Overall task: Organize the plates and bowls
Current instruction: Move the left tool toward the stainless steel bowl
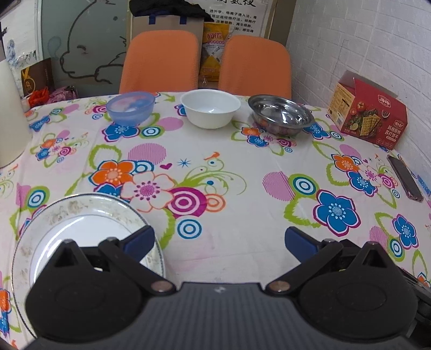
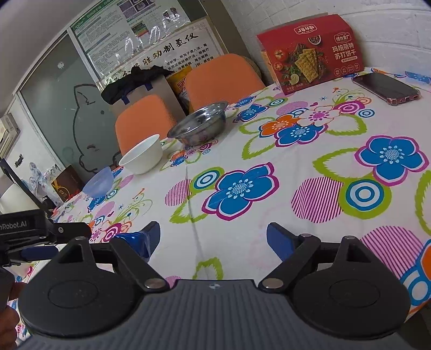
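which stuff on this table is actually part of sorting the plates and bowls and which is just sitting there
Part of the job:
plate
blue bowl
white bowl
metal bowl

Just lying about:
cracker box
phone
orange chairs
paper bag

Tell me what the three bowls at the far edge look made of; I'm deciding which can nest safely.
Blue bowl: likely plastic, translucent and frosted, with light showing through its wall. White bowl: probably ceramic or opal glass, opaque with a smooth glossy sheen. Metal bowl: looks like stainless steel, its mirror-like surface reflecting the tablecloth pattern.
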